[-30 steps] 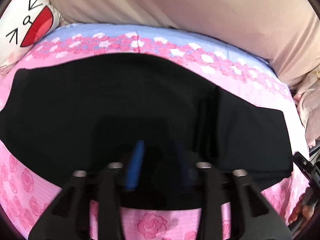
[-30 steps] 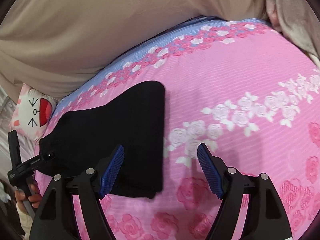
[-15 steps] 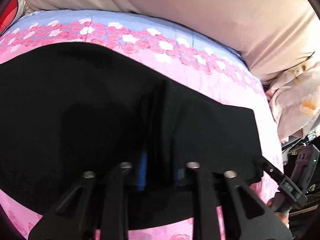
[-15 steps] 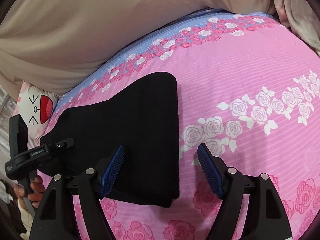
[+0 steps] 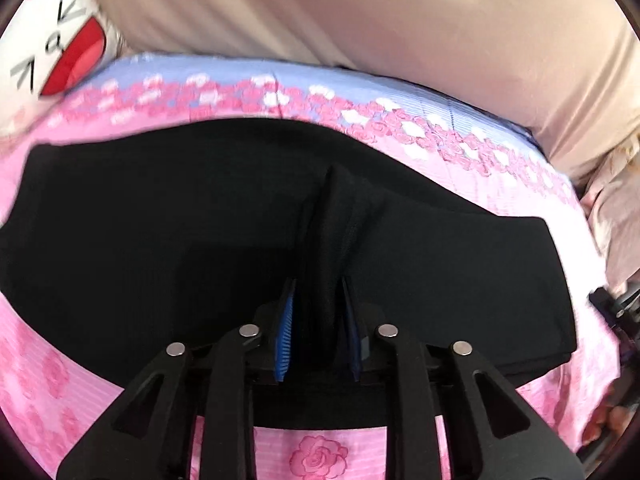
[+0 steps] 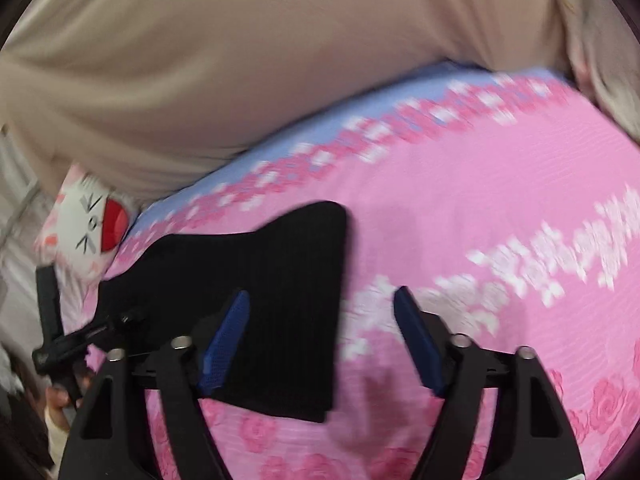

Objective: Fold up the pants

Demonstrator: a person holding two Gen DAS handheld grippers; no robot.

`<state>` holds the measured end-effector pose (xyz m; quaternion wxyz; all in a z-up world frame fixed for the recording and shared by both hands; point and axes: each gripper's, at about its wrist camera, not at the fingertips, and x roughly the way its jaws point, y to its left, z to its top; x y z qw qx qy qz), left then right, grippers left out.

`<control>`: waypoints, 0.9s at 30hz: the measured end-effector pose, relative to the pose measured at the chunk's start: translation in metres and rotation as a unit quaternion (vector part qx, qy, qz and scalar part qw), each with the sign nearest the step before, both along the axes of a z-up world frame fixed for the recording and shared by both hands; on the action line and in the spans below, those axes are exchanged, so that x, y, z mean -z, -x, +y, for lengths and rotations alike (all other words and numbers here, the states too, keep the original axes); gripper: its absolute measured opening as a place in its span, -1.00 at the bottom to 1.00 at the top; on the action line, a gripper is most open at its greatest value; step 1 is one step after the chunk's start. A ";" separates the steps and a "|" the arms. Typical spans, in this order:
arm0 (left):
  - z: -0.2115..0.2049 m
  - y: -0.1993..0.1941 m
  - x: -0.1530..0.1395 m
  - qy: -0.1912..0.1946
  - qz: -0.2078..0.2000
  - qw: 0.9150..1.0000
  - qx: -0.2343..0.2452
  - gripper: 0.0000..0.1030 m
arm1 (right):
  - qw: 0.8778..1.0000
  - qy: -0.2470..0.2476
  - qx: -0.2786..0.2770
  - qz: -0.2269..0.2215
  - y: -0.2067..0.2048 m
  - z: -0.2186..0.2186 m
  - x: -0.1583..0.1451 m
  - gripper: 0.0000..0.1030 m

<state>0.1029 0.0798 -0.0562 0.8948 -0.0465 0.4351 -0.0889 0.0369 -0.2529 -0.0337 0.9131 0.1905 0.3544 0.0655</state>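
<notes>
Pink rose-print bedsheet [image 6: 460,208], beige duvet [image 5: 360,16], cartoon-face pillow [image 5: 52,56]

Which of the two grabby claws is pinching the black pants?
The left gripper: a ridge of the black pants is squeezed between its blue pads. The right gripper stands open, with nothing pinched.

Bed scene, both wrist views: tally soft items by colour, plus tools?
Black: 1, the pants, with a ridge of them pinched in the left tool
Pink floral: 1, the bedsheet
Beige: 1, the blanket
White with a red mouth: 1, the cartoon pillow
Tools: 2, the right tool open over the pants' end
Total: 6
</notes>
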 end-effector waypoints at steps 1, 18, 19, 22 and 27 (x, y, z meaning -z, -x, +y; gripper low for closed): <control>-0.004 -0.001 0.000 -0.004 -0.001 1.000 0.000 -0.43 | 0.999 0.030 -0.019 -0.001 -0.003 0.015 -0.005 -0.34; 0.074 0.021 -0.035 -0.045 -0.062 0.990 -0.118 0.88 | 0.983 0.157 -0.050 0.081 -0.086 0.073 0.026 -0.66; 0.083 0.023 -0.034 -0.042 -0.058 0.989 -0.127 0.88 | 0.985 0.146 -0.053 0.076 -0.085 0.077 0.019 -0.66; 0.113 0.026 -0.026 -0.048 -0.052 0.984 -0.162 0.88 | 0.987 0.109 -0.104 0.052 -0.084 0.109 0.000 -0.66; 0.146 0.029 -0.017 -0.038 -0.039 0.980 -0.193 0.88 | 0.967 0.137 -0.208 0.044 -0.106 0.201 0.006 -0.66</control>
